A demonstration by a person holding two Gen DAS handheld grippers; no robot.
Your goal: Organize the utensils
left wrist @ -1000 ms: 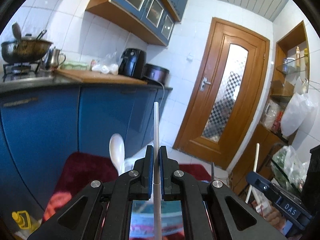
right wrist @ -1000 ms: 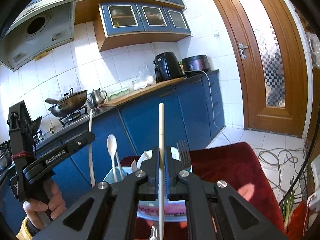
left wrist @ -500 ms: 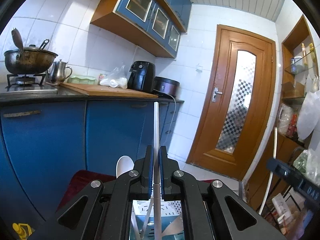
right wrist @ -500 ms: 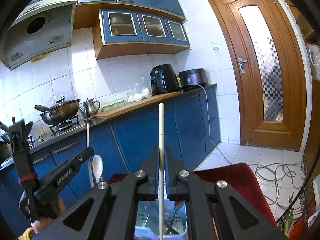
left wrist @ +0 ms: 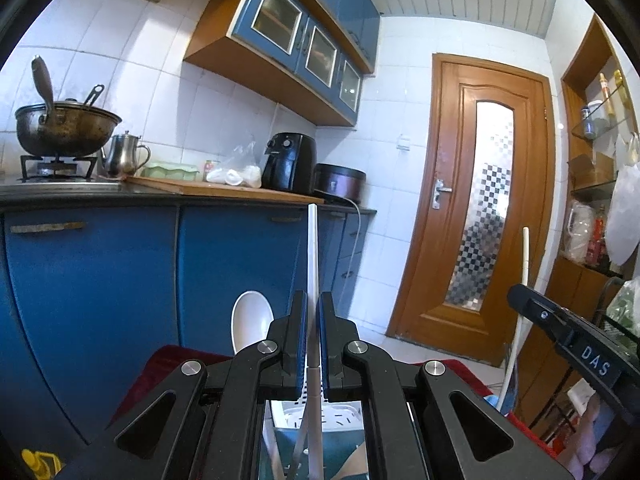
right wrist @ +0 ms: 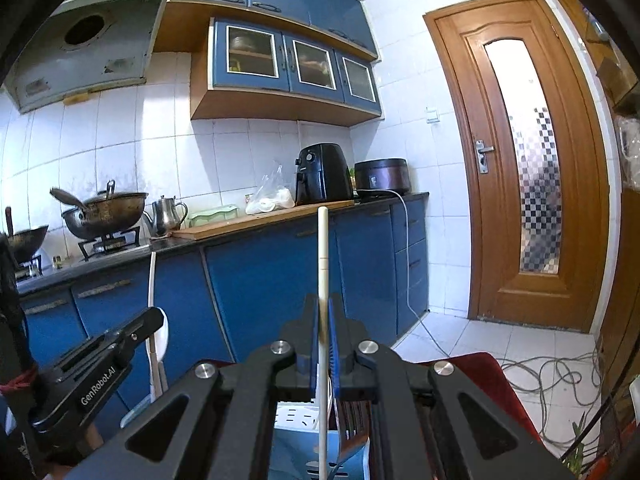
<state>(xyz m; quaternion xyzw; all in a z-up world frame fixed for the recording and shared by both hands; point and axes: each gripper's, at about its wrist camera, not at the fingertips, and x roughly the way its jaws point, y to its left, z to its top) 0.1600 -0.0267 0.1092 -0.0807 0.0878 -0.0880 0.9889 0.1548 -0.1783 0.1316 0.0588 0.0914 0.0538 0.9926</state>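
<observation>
The left gripper (left wrist: 312, 312) is clamped on a white chopstick (left wrist: 312, 256), which stands upright between the closed jaws, its top level with the worktop (left wrist: 224, 192) edge behind. The right gripper (right wrist: 323, 320) is pinched shut on a cream chopstick (right wrist: 322, 248) in the same way, upright and reaching to the worktop's front edge.

Below both grippers sits a white slotted holder (left wrist: 316, 412) on a red cloth (left wrist: 160, 364) (only a slice of it shows between the gripper bodies). A white spoon (left wrist: 251, 320) stands in it, bowl up, just left of the left gripper. In the right view a fork (right wrist: 352, 412) sits in the holder, just right of the cream chopstick.

Along the worktop behind stand a wok (right wrist: 104, 210) on the stove at the left end, a steel teapot (right wrist: 168, 214) beside it, then a black fryer (right wrist: 322, 174) and a dark cooker (right wrist: 382, 176) toward the right end by the door (right wrist: 532, 168).
</observation>
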